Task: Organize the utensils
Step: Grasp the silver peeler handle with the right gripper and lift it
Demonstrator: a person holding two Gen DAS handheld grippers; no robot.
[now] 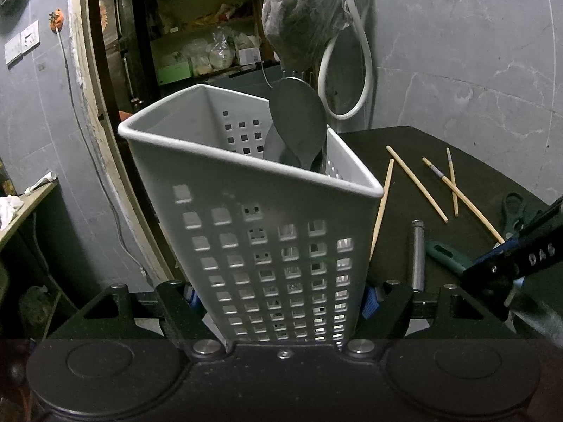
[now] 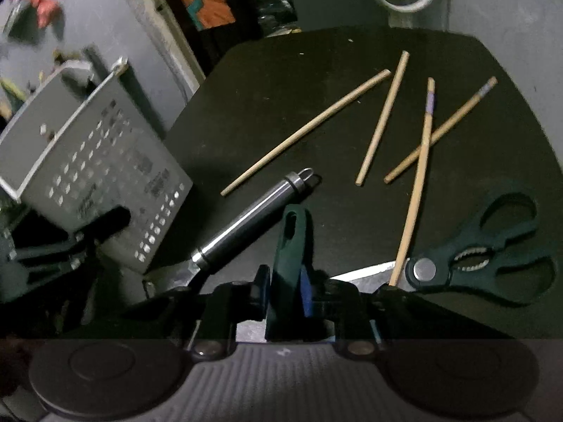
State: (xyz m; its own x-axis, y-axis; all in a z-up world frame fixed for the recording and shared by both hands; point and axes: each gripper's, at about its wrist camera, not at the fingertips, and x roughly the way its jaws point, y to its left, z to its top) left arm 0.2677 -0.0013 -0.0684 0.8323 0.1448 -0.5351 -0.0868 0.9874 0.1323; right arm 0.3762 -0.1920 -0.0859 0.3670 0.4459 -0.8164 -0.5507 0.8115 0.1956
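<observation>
At far left, the left gripper (image 1: 283, 295) clamps the grey caddy (image 1: 253, 232) low on its sides, one blue-padded finger (image 1: 369, 300) on each side wall. From the right wrist view the caddy (image 2: 95, 176) leans, its open top tipped toward the upper left, at the table's left edge. Two dark spoon bowls (image 1: 297, 130) stick up out of its back corner.

Right of the caddy, on the black table (image 2: 281, 81), a steel handle (image 2: 246, 218) lies slanted, its ring end pointing up-right and its other end joined to a shiny metal part partly hidden behind the gripper. Just beside it, the right gripper (image 2: 286, 295) has its jaws narrowed onto a green handle (image 2: 292, 242) that has a slot near its far end; the fingers press it from both sides. In the left wrist view this gripper (image 1: 506, 267) comes in from the right edge.

Farther right lie four chopsticks (image 2: 306, 133): two apart, and two with purple bands (image 2: 431, 103) crossing each other. The longer of the crossed pair has its near tip against the scissors (image 2: 492, 256), which lie at far right with the black handles pointing right and the blade (image 2: 369, 270) pointing left toward the gripper.
</observation>
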